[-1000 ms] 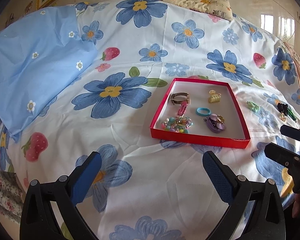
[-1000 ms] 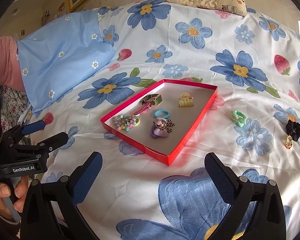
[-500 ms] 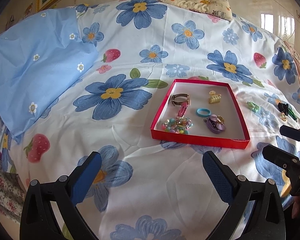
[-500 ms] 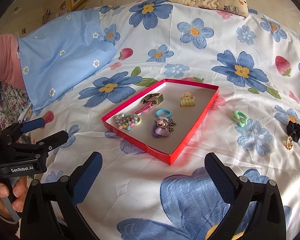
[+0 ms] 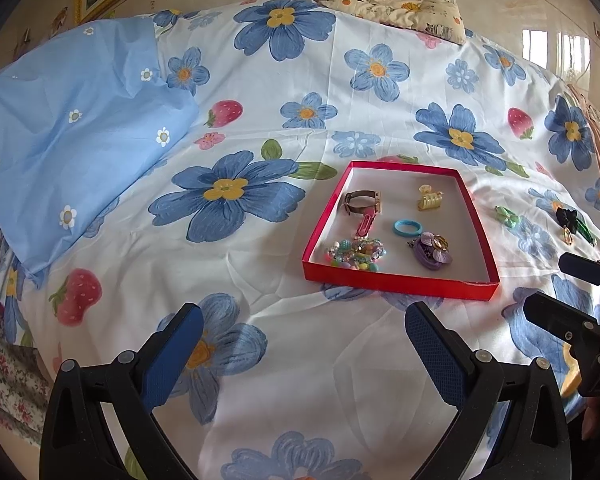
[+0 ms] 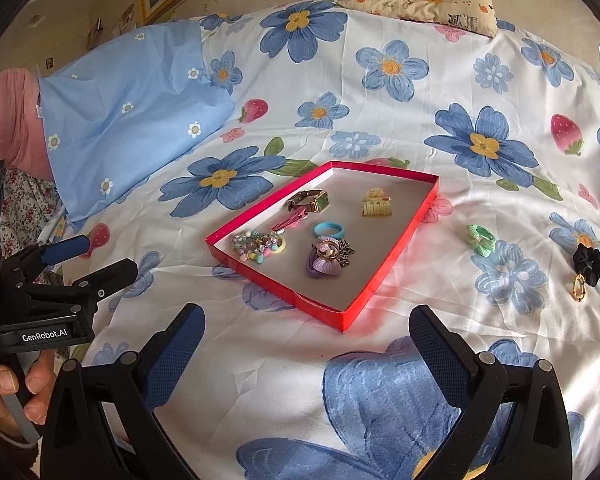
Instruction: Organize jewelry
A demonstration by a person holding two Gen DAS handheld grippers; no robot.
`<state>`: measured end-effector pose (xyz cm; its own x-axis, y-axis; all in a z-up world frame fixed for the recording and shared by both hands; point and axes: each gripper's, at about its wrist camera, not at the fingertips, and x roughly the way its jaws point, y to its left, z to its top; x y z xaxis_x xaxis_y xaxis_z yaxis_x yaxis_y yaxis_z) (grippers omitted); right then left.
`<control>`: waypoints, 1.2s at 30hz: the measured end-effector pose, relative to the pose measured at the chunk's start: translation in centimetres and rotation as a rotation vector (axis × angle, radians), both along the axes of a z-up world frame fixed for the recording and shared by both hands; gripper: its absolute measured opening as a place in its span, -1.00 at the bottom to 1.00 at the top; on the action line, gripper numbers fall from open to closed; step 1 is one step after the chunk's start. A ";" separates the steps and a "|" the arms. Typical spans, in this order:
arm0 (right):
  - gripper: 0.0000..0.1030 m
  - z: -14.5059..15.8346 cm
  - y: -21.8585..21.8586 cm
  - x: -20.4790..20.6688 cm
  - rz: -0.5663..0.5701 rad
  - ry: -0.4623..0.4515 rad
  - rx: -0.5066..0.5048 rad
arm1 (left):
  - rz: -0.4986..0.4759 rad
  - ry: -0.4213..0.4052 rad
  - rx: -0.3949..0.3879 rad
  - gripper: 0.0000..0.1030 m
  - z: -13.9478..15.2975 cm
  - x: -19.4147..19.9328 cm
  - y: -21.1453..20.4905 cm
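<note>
Both tools (image 5: 304,334) (image 6: 306,334) gape before red tray (image 6: 396,254).

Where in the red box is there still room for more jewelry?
The red box is bare along its right side and near corner, beside the purple flower piece. The left side is crowded: watch, bead bracelet, blue ring.

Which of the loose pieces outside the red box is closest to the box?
The green hair tie. It lies alone on the sheet just right of the box; the black scrunchie and gold ring lie farther right.
</note>
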<state>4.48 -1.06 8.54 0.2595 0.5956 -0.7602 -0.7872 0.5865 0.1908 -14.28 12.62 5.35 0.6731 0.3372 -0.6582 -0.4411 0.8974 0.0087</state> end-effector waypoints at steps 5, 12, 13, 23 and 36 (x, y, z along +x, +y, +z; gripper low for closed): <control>1.00 0.0 -0.1 0.0 0.000 0.001 0.000 | -0.003 -0.002 0.005 0.99 0.0 0.0 0.0; 1.00 0.0 0.0 0.0 0.000 0.001 0.000 | -0.006 -0.001 0.005 0.99 0.0 0.0 0.0; 1.00 0.0 0.0 0.0 0.000 0.002 0.000 | -0.008 -0.001 0.006 0.99 0.0 0.0 0.0; 1.00 0.2 0.1 -0.1 0.002 -0.002 0.003 | -0.014 0.002 0.003 0.99 0.0 0.2 0.1; 1.00 0.3 0.2 -0.2 0.002 -0.002 0.004 | -0.017 0.004 0.003 0.99 -0.1 0.2 0.1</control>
<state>4.27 -0.87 8.85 0.2598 0.5988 -0.7576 -0.7887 0.5842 0.1913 -14.11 12.67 5.22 0.6760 0.3282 -0.6598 -0.4260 0.9046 0.0135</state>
